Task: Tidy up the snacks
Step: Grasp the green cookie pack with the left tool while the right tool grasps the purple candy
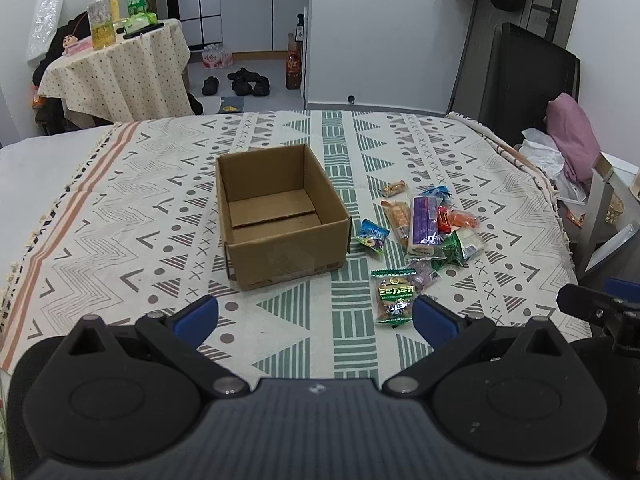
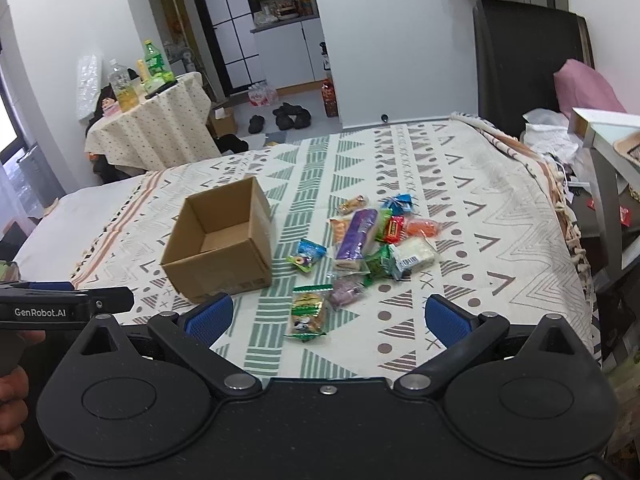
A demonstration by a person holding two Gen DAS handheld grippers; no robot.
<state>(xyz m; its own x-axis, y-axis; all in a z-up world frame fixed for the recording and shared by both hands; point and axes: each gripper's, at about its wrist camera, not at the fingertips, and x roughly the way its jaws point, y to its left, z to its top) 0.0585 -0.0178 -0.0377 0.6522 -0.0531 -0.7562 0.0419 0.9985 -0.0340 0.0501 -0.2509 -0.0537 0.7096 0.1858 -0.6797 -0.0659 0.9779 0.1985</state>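
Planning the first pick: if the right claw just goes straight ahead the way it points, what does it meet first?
Probably the green-wrapped snack, lying between the open right claw fingers' line, nearest of the pile. Depth is uncertain; it may pass over it onto the patterned cloth.

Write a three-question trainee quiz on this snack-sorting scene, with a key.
1. True or false: the cardboard box already holds snacks.
2. Which packet lies nearest the left gripper? A) purple snack bar B) green-edged snack packet C) orange packet
3. Fill in: both the left gripper and the right gripper are ____.

Key
1. False; the box is empty.
2. B
3. open, holding nothing.
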